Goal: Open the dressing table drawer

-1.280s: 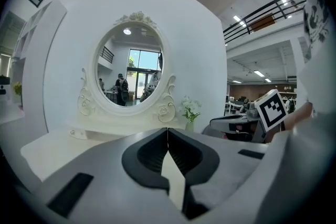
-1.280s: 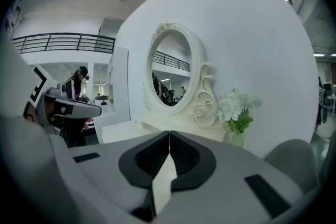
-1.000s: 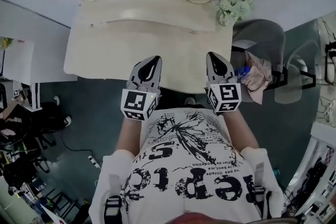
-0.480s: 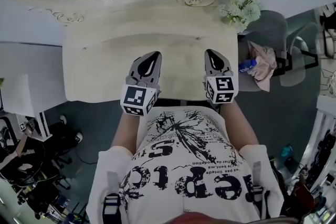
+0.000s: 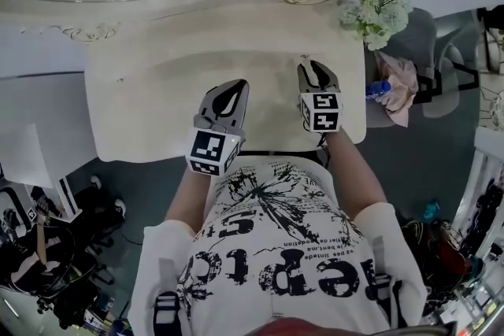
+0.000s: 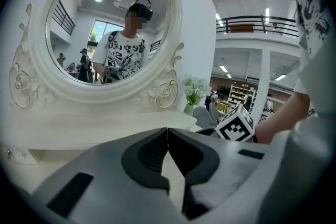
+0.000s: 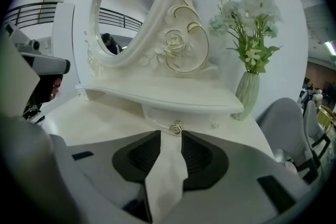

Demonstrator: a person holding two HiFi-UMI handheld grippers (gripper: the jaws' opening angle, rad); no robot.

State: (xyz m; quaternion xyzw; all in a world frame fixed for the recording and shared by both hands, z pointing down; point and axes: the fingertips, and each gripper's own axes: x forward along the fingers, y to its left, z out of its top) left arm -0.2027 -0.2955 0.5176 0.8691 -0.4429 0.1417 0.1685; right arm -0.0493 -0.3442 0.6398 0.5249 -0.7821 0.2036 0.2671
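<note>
The cream dressing table (image 5: 157, 114) has a raised shelf at the back, with a small drawer (image 7: 157, 117) under it. The drawer's metal knob (image 7: 176, 127) shows as a small dot (image 5: 304, 57) in the head view. My right gripper (image 7: 170, 135) (image 5: 315, 67) points at this knob. Its jaws are opening, and the knob sits just beyond the tips, with nothing pressed between the pads. My left gripper (image 6: 167, 131) (image 5: 235, 85) hovers shut and empty over the tabletop, left of the right one.
A round carved mirror (image 6: 105, 23) stands on the shelf. A vase of white flowers (image 7: 251, 81) (image 5: 376, 8) stands at the table's right end. Past it is a grey chair (image 7: 294, 123) with a pink cloth (image 5: 398, 86). Another knob (image 6: 8, 153) is at the far left.
Both grippers moved from the table's front edge forward over the tabletop. The right one reached the shelf and its jaws went from shut to open. The left stayed shut.
</note>
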